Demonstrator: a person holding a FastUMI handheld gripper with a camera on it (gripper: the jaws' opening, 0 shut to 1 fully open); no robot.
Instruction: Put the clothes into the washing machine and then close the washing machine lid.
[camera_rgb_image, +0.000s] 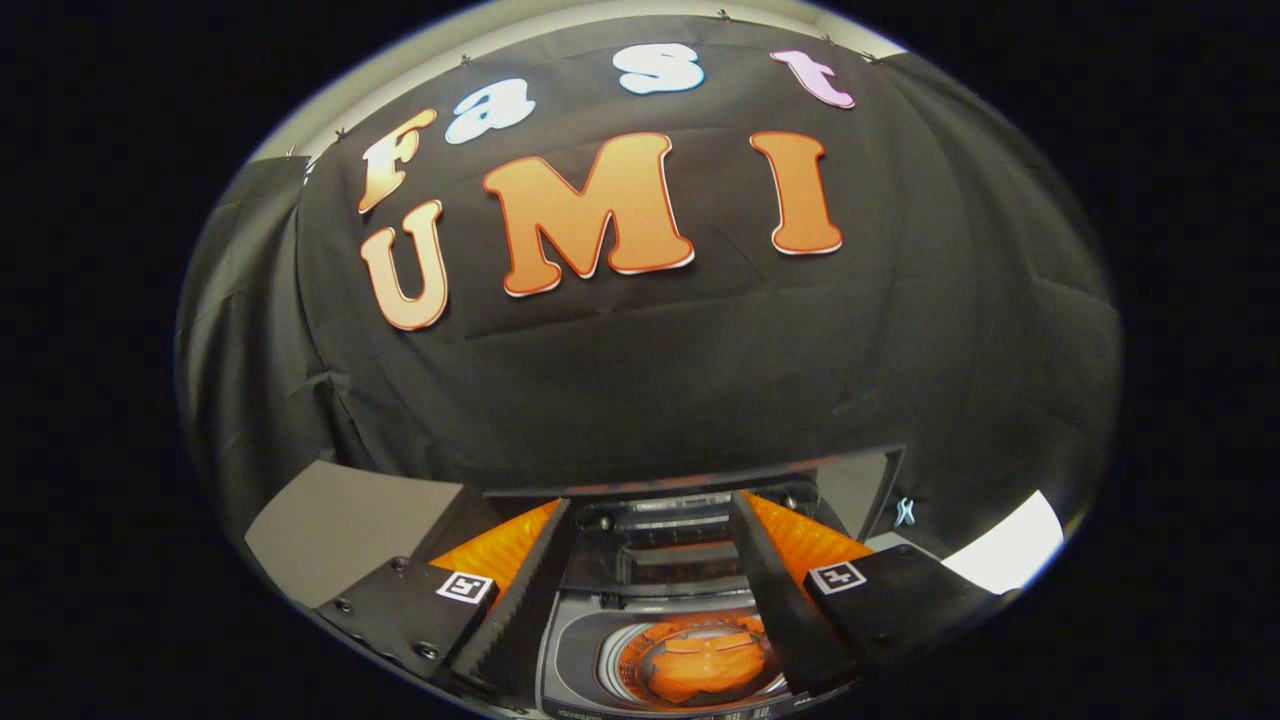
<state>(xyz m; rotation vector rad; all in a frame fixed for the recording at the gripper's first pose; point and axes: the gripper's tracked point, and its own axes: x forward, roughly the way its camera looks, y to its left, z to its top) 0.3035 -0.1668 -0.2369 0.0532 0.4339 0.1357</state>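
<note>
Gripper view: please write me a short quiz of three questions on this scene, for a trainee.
1. True or false: the jaws of the gripper are shut on a garment.
2. What lies in the drum of the washing machine? A) a blue towel B) an orange item C) a white shirt
3. Fill in: the lid of the washing machine is ____ (open or closed).

Key
1. False: the jaws stand open above the machine and hold nothing.
2. B
3. open
</note>
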